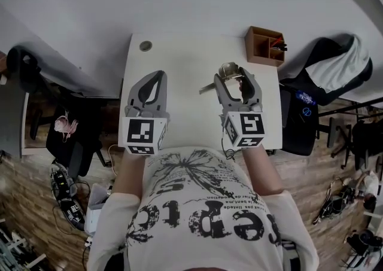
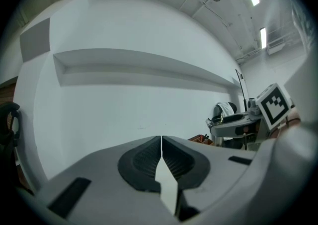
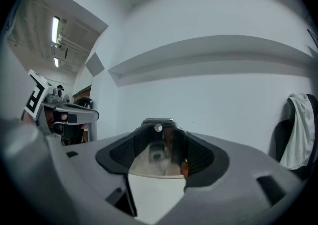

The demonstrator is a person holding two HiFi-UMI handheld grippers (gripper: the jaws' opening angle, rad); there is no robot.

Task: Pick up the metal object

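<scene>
Your white table (image 1: pixel 185 60) fills the middle of the head view, with a wooden box (image 1: pixel 264 45) at its far right corner. Your left gripper (image 1: pixel 158 77) (image 2: pixel 161 142) hangs over the table's left half, jaws pressed together with nothing between them. Your right gripper (image 1: pixel 232 76) (image 3: pixel 158 133) is over the right half, jaws clamped on the metal object (image 1: pixel 227 70) (image 3: pixel 156 155). The object's rounded, shiny part sits between the jaw tips, and its thin handle (image 1: pixel 207 88) points out to your left and slightly toward you, the long axis lying crosswise to the jaws. A small round disc (image 1: pixel 145 45) lies near the table's far left corner.
</scene>
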